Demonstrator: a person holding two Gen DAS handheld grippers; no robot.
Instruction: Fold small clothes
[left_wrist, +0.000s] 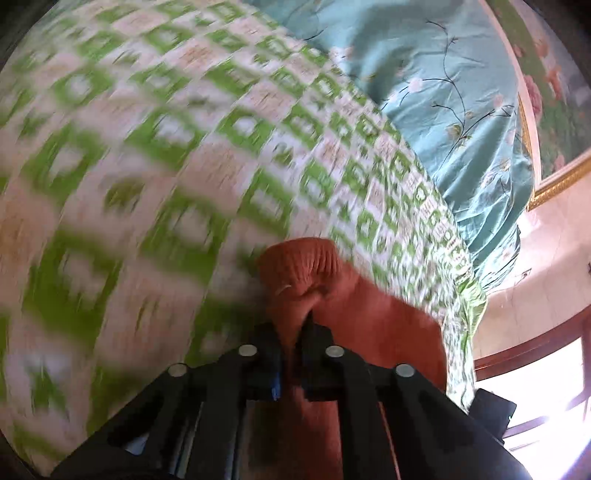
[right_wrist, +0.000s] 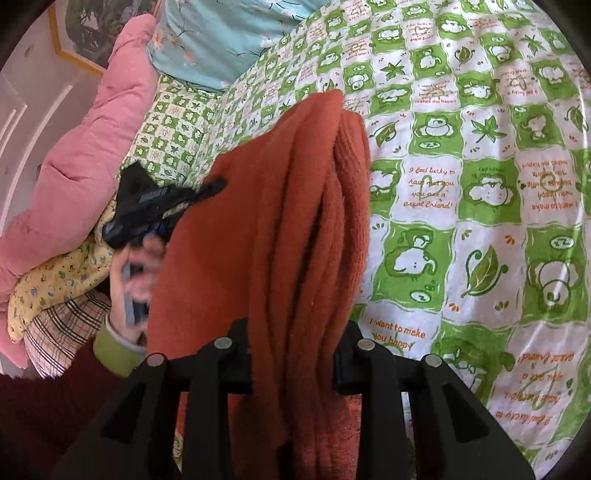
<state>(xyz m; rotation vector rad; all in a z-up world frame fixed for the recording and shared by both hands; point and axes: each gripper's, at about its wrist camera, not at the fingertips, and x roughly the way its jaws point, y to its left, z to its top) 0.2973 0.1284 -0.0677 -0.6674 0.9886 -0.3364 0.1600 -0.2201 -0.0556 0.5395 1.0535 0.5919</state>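
Observation:
A rust-orange knit garment (right_wrist: 295, 184) hangs in thick folds over the green-and-white checked bedsheet (right_wrist: 480, 184). My right gripper (right_wrist: 295, 332) is shut on the bunched folds, which fill the gap between its black fingers. In the right wrist view my left gripper (right_wrist: 212, 186), held by a hand (right_wrist: 140, 266), meets the garment's left edge. In the blurred left wrist view my left gripper (left_wrist: 297, 328) is shut on a ribbed edge of the same garment (left_wrist: 369, 314), which drapes down to the right over the bedsheet (left_wrist: 147, 147).
A pink quilt (right_wrist: 85, 166) and a teal floral quilt (right_wrist: 221, 37) lie at the head of the bed. Yellow patterned cloth (right_wrist: 55, 288) and plaid cloth (right_wrist: 66, 328) are piled at the left. A gilt picture frame (left_wrist: 554, 184) hangs on the wall.

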